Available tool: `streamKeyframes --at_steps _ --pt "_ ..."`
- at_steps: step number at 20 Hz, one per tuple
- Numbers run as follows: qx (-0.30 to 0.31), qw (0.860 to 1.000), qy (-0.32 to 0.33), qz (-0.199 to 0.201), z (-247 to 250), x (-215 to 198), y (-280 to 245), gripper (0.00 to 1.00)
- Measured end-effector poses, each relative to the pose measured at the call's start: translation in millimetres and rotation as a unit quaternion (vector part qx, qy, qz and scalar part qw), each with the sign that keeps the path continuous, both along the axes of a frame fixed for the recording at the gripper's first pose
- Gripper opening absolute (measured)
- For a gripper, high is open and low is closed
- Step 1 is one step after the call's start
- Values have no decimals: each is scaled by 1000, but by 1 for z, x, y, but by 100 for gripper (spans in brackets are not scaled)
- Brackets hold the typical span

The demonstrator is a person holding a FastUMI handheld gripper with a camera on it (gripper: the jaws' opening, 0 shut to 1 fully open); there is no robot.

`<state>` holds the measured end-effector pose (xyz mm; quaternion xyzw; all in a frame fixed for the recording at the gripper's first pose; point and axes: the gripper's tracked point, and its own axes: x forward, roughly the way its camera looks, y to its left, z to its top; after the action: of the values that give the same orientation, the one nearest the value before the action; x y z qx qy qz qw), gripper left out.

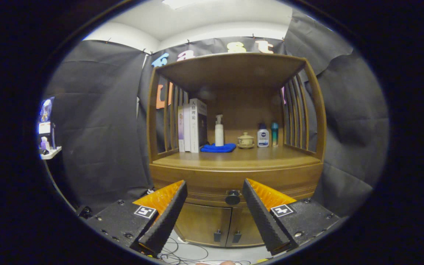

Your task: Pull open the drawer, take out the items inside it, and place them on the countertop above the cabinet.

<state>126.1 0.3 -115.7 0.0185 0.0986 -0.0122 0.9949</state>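
I hold the gripper point(214, 186) level in front of the wooden cabinet point(236, 173), and its two fingers are spread wide with nothing between them but air. The drawer point(204, 186) sits shut in the band of wood just below the countertop point(241, 158), and its round dark knob point(232, 197) lies ahead of the fingers, in the gap between the tips but closer to the right one. I am still apart from it; neither finger touches the knob or the drawer front.

Below the drawer I see two closed doors point(219, 224), each with a small dark pull near the middle seam. On the far part of the countertop, from left to right, stand a few upright books point(193, 127), a white pump bottle point(219, 131) on a folded blue cloth point(218, 148), a small lidded ceramic pot point(245, 140) on a saucer, a white bottle with a dark cap point(262, 136) and a slim teal bottle point(274, 134) just beside it. Slatted wooden sides rise at the left and right of the countertop under a flat top board.

Thin cables point(182, 254) trail over the pale floor near the base of the fingers.
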Motion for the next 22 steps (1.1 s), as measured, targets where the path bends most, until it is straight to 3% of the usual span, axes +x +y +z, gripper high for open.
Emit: streamKeyframes --at_steps 5,11,20,22 --pt "5 1000 19 -22 -37 52 -20 98" --pt "-25 997 57 -43 -89 97 -40 89" --pt "-19 995 70 -65 -126 108 -48 52" --pt "-15 995 67 -76 -125 107 -51 51"
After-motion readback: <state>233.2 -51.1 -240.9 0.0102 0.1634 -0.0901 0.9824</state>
